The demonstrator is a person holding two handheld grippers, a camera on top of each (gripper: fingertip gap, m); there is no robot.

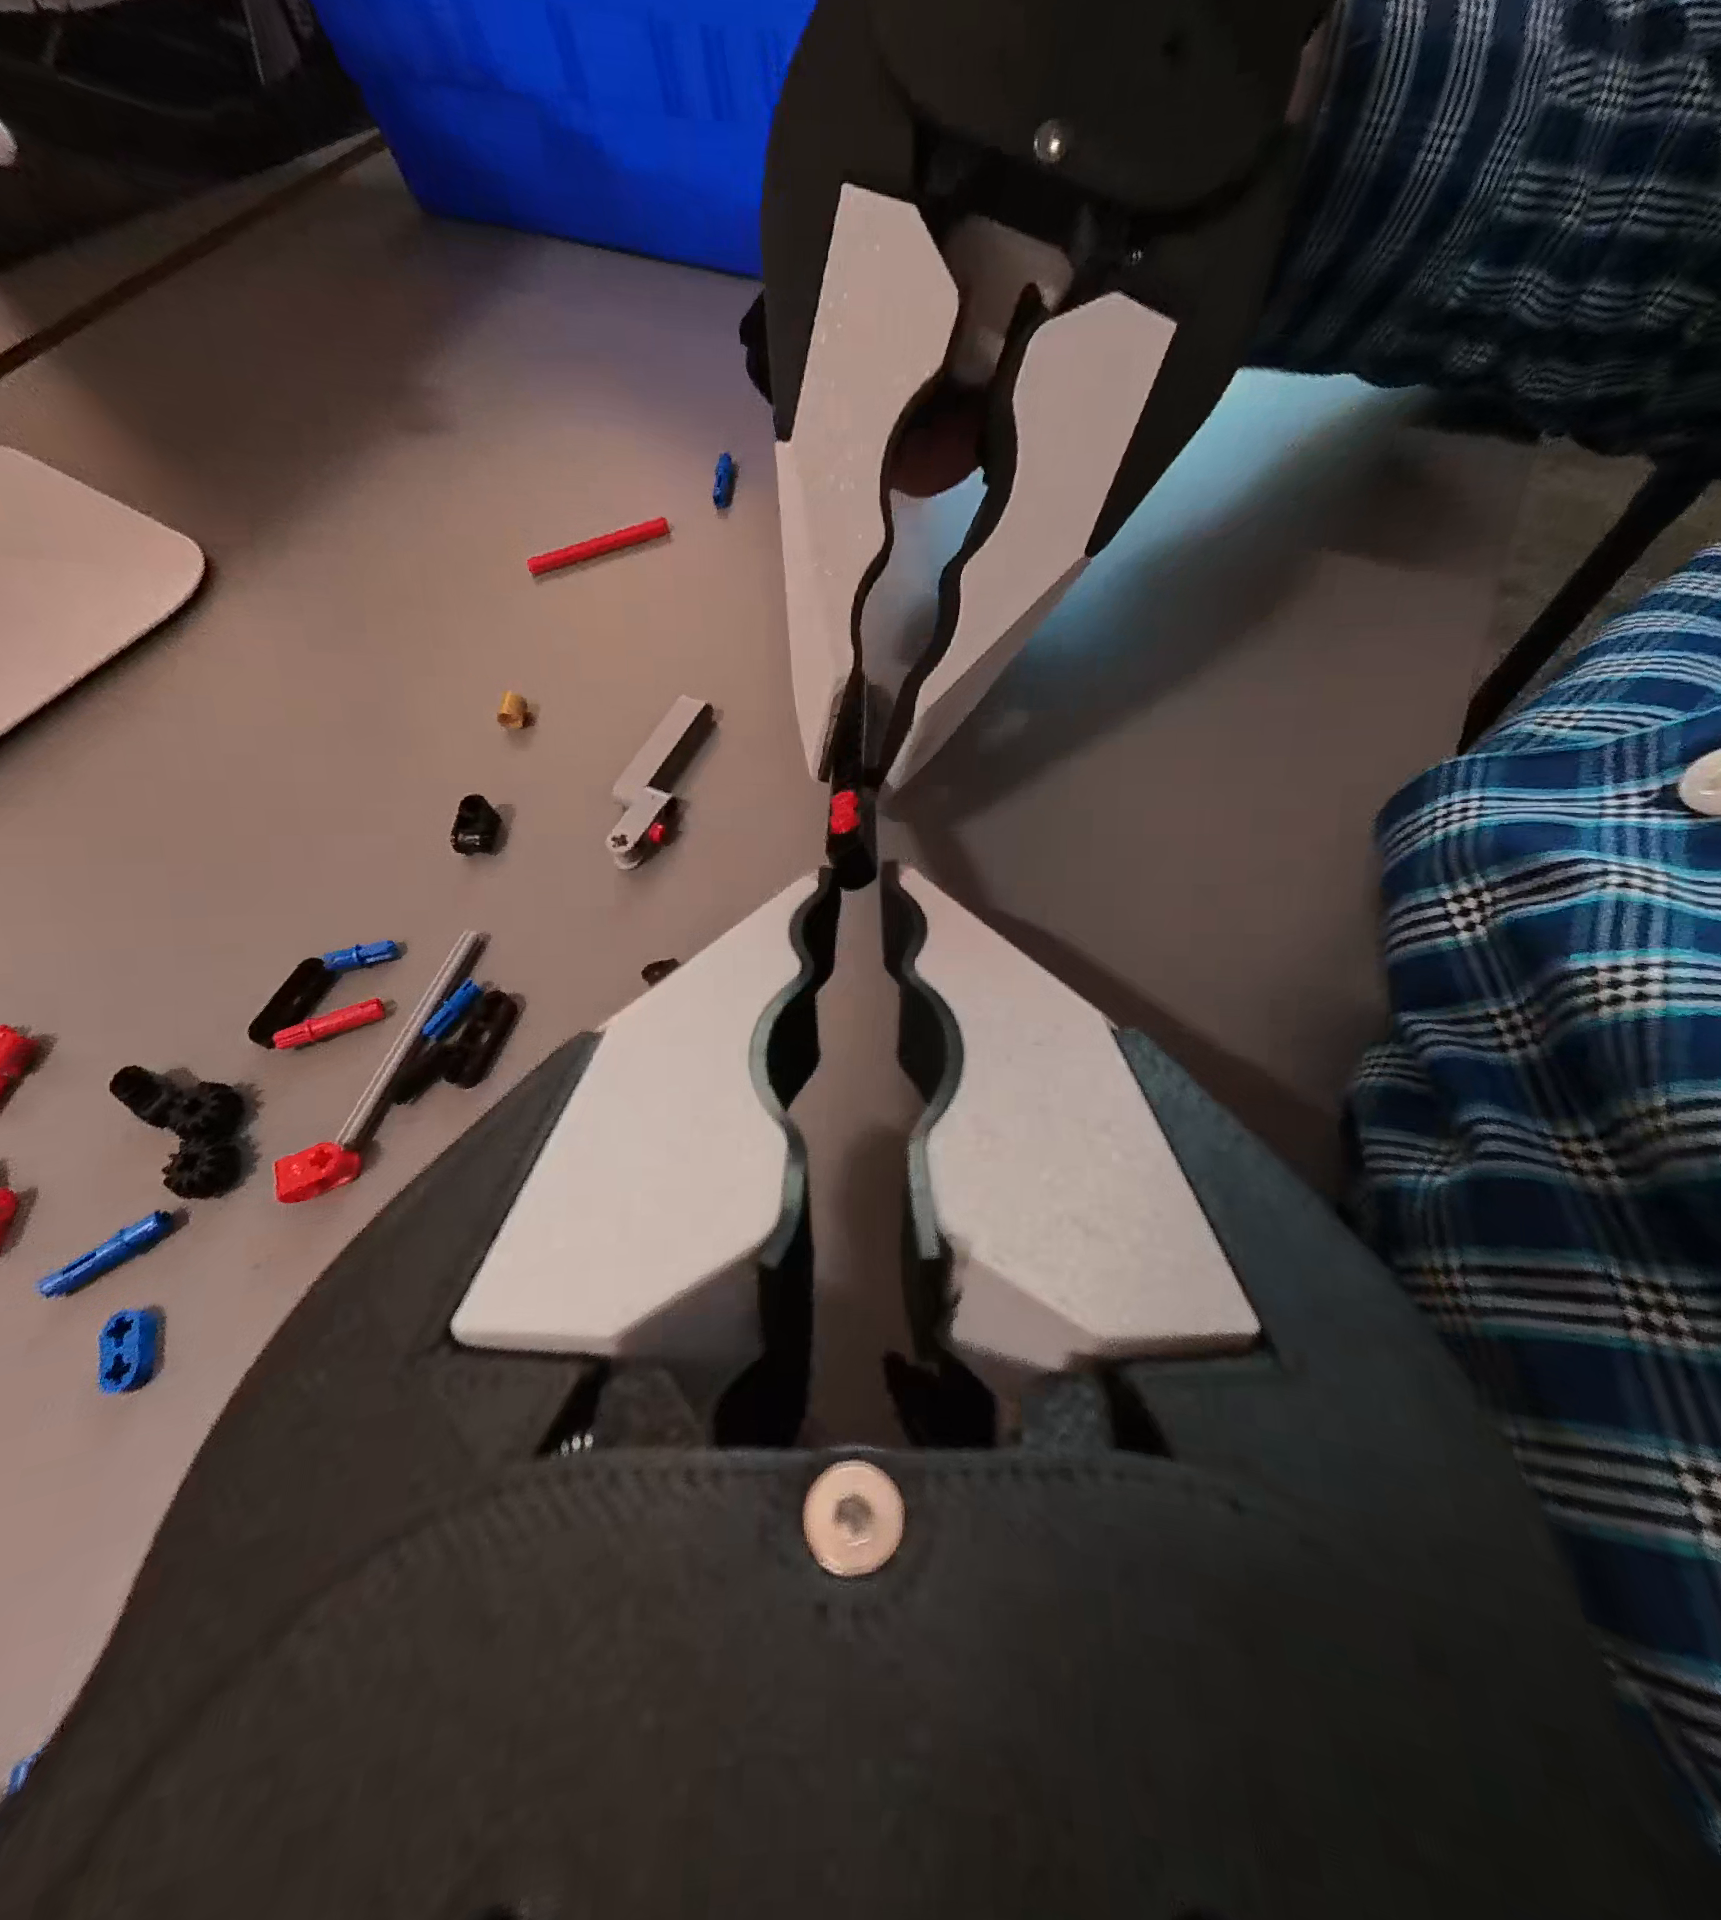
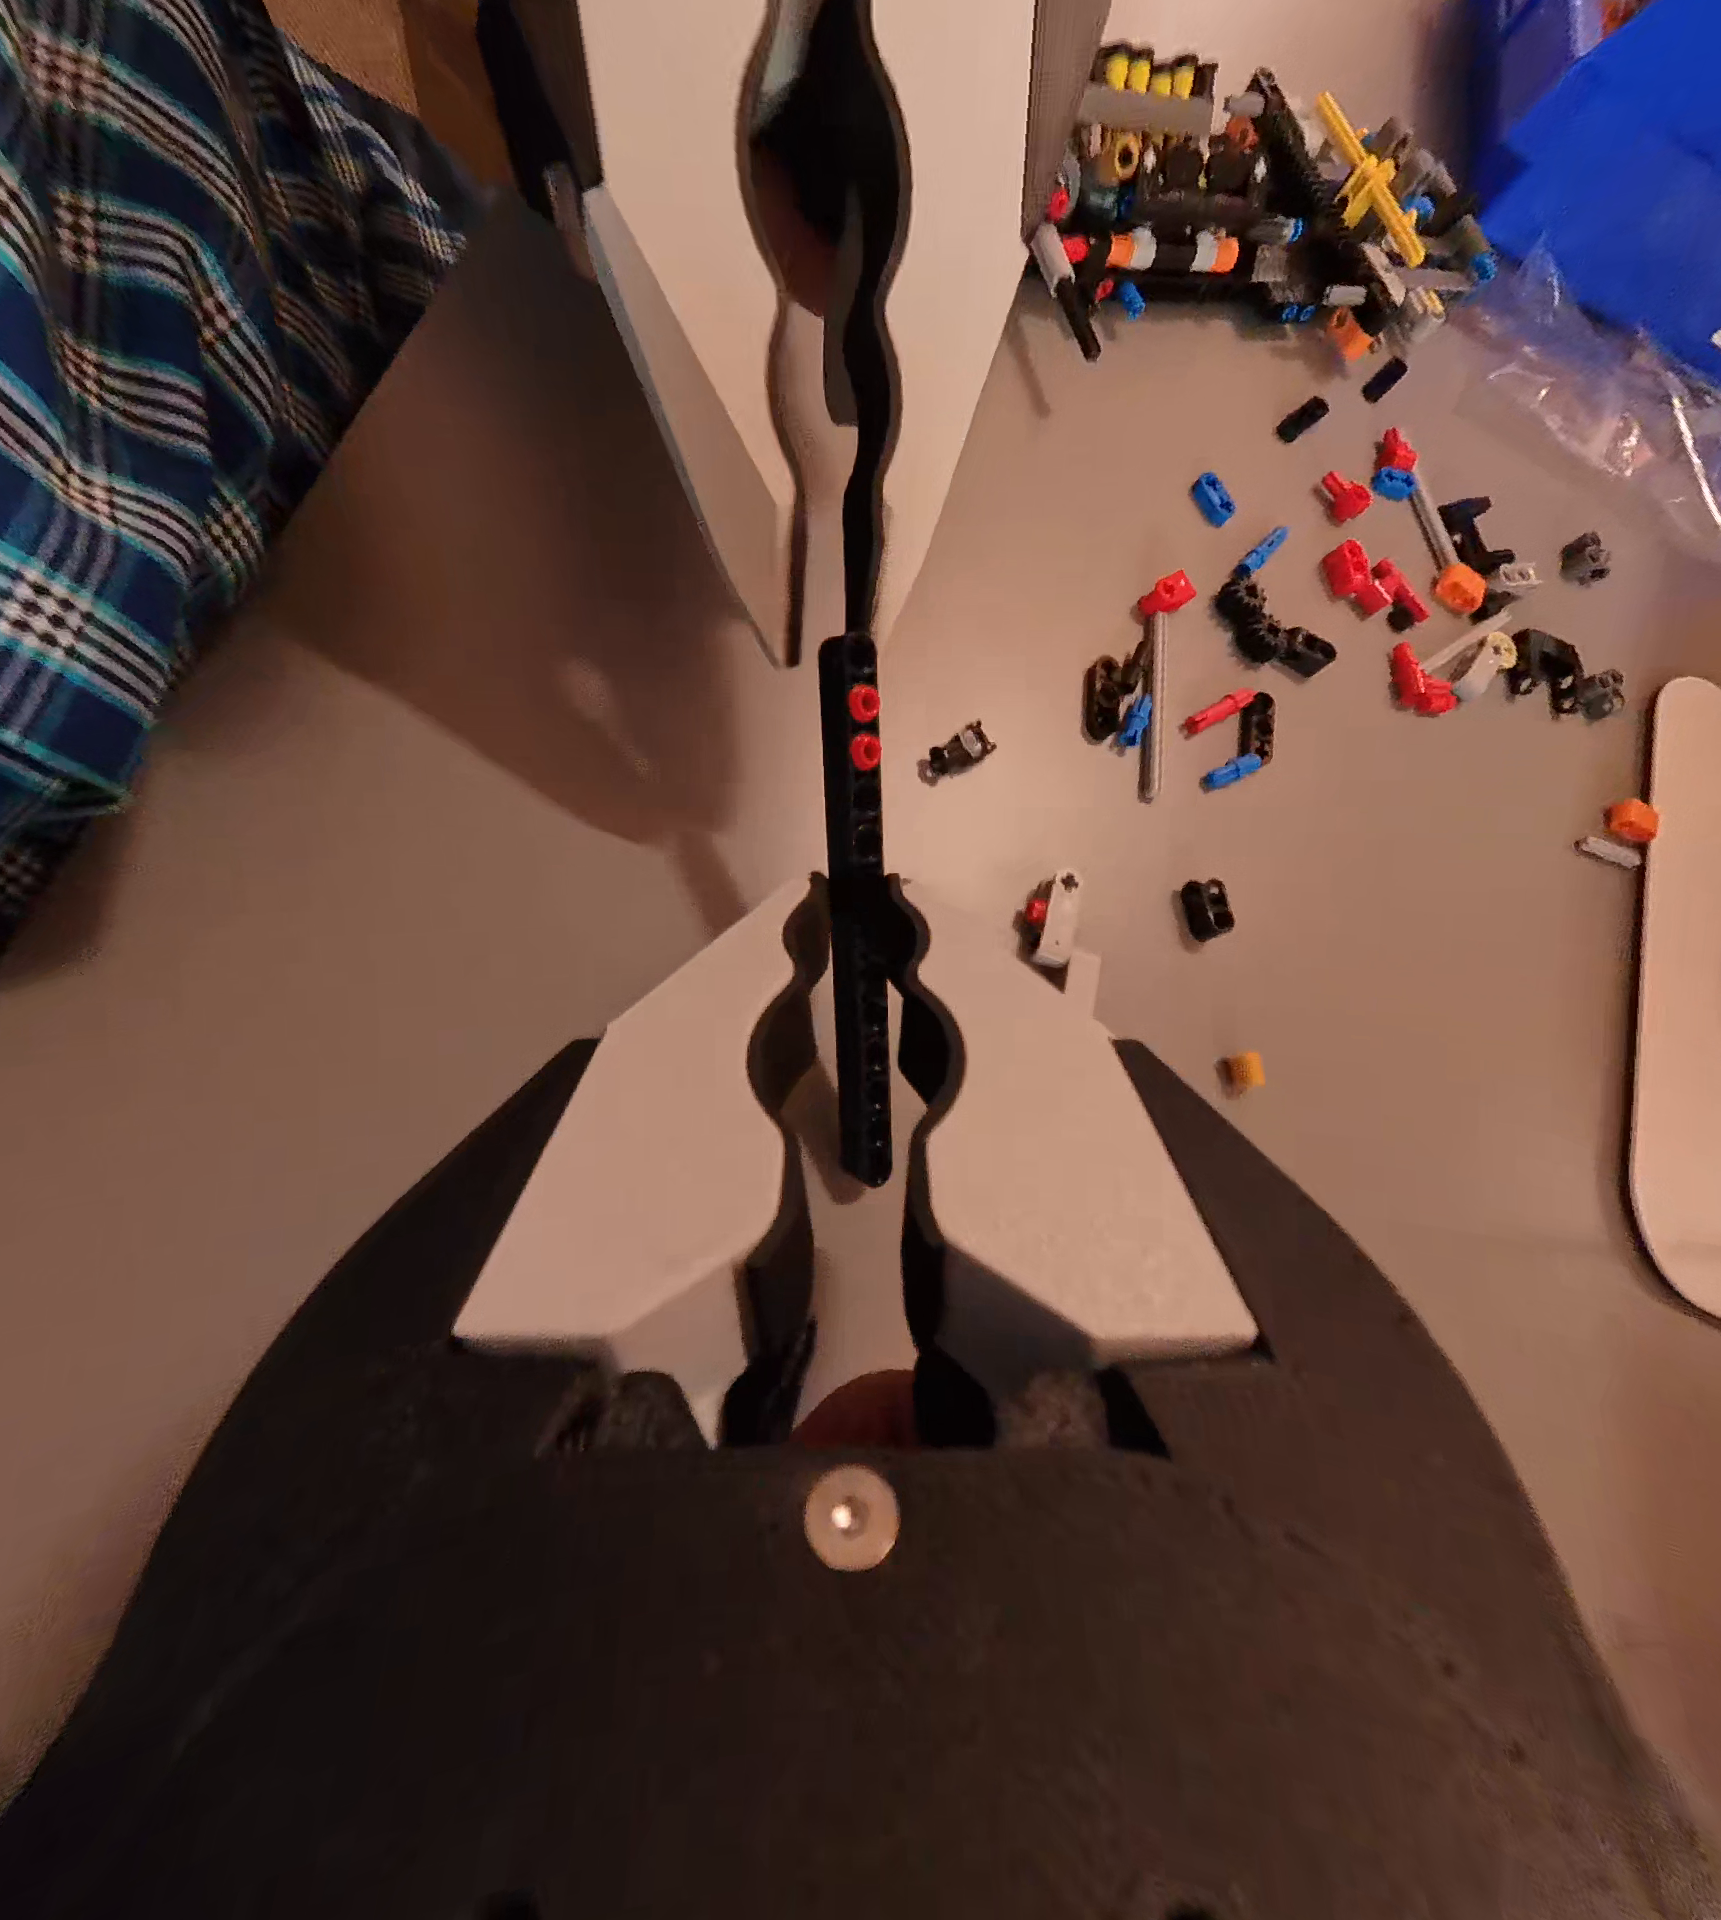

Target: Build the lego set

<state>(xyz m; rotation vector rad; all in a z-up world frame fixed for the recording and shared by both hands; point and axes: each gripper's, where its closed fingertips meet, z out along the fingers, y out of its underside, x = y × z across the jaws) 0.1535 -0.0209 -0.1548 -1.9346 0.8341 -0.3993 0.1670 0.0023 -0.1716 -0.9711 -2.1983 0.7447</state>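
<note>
A long black lego beam (image 2: 861,935) with two red pins (image 2: 864,724) in its side is held in the air between the two grippers, which face each other tip to tip. My right gripper (image 2: 858,894) is shut on the beam's near half. My left gripper (image 1: 854,883) is shut on the beam's other end (image 1: 848,847). In the left wrist view one red pin (image 1: 843,812) shows in the short gap between the left and right gripper (image 1: 851,774) tips. In the right wrist view the left gripper (image 2: 840,644) comes down from the top.
Loose red, blue, black and grey lego pieces (image 1: 316,1039) lie on the grey table (image 1: 368,416). A part-built model (image 2: 1251,208) stands by a blue bin (image 2: 1666,208). There is also a grey board (image 2: 1718,987), a clear plastic bag (image 2: 1614,416) and a person's plaid shirt (image 1: 1583,935). My hands' fingertips stand some 4 cm from each other.
</note>
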